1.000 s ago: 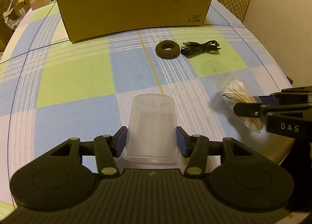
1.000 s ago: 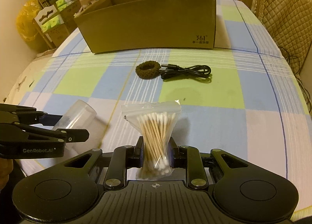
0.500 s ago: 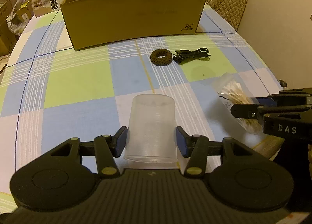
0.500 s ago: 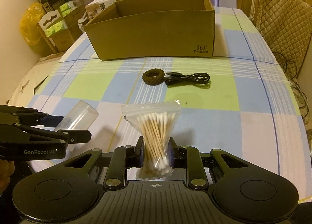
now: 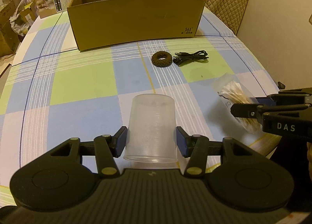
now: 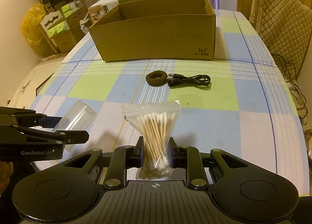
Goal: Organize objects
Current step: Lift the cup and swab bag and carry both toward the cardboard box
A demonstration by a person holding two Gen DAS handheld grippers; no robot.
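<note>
- The left wrist view is looking forward over the left tool (image 5: pixel 151 141), low above the worktop (image 5: pixel 81 83).
- The right wrist view is facing likewise, beside it.
- Both are sharing the cardboard box (image 5: pixel 134 23) (image 6: pixel 156 36) far ahead.

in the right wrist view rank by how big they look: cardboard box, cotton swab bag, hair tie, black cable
1. cardboard box
2. cotton swab bag, though it is nearest the camera
3. black cable
4. hair tie, close to the cable in looks
</note>
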